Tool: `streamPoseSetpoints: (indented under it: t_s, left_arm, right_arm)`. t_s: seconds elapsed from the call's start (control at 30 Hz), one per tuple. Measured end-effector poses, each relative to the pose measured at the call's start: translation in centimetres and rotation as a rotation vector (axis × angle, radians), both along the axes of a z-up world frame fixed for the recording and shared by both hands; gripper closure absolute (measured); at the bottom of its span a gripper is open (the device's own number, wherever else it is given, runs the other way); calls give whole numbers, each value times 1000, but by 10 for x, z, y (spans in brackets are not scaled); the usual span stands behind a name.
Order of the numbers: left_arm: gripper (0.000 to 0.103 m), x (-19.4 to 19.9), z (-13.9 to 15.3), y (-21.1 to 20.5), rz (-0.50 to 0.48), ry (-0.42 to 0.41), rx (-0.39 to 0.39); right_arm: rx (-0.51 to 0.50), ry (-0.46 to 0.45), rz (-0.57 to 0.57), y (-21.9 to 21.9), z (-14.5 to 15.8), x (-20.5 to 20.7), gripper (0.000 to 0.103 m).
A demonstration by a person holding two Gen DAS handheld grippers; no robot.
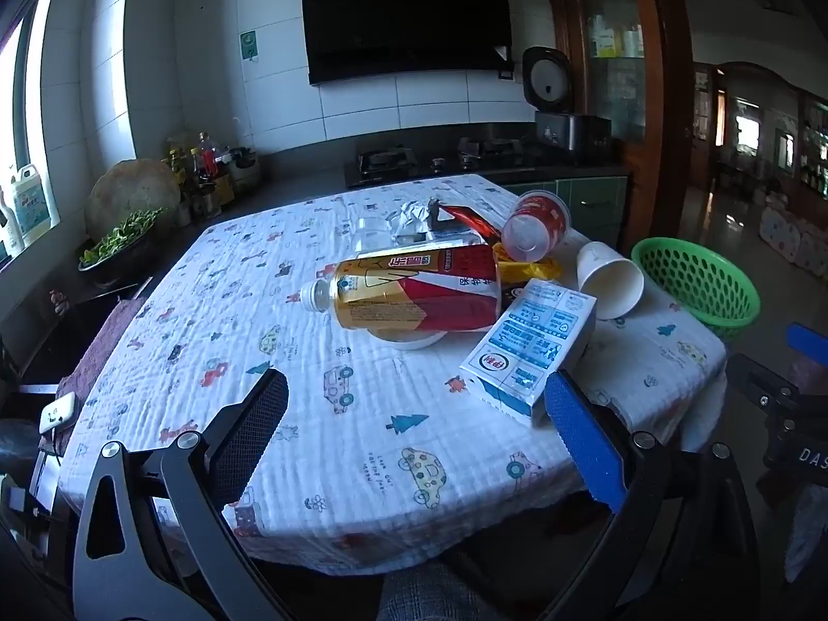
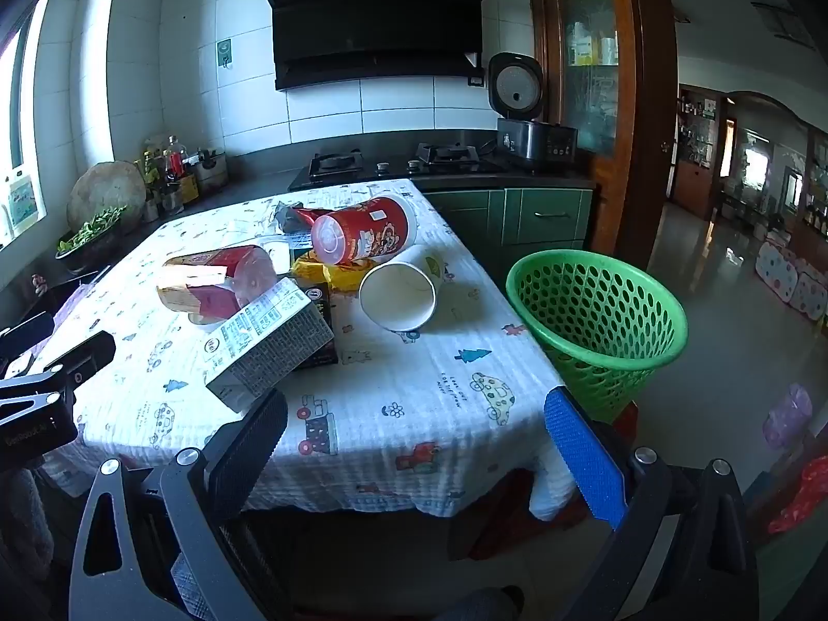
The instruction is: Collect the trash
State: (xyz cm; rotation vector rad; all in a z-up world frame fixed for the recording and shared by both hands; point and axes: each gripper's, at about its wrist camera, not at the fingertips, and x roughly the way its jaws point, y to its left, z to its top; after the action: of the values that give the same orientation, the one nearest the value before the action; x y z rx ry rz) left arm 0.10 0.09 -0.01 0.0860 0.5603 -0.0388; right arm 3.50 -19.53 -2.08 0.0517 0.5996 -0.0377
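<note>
Trash lies in a heap on the table with the patterned cloth [image 1: 321, 414]. There is a gold and red plastic bottle [image 1: 414, 287] on its side, a blue and white carton [image 1: 533, 346], a white paper cup [image 1: 613, 279] tipped over, a red cup [image 1: 538, 227], a yellow wrapper [image 1: 528, 268] and crumpled foil [image 1: 411, 215]. The same carton [image 2: 269, 336], paper cup [image 2: 401, 292] and red cup [image 2: 362, 230] show in the right wrist view. A green perforated basket [image 2: 600, 321] stands beside the table's right edge. My left gripper [image 1: 414, 424] is open and empty near the table's front edge. My right gripper [image 2: 414, 440] is open and empty too.
A dark kitchen counter [image 1: 290, 183] runs behind the table with a gas hob [image 2: 393, 160], a rice cooker [image 2: 528, 119], bottles [image 1: 207, 165] and a bowl of greens [image 1: 119, 243]. A wooden cabinet [image 2: 595, 77] stands at the right. The tiled floor [image 2: 724, 310] stretches right of the basket.
</note>
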Motion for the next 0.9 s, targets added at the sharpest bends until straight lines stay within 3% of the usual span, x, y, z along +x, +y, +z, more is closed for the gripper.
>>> streamPoseSetpoints:
  t_s: [0.9]
  left_arm:
    - [9, -3, -1, -5, -14, -4, 21]
  right_arm:
    - [-11, -7, 0, 1, 1, -1, 6]
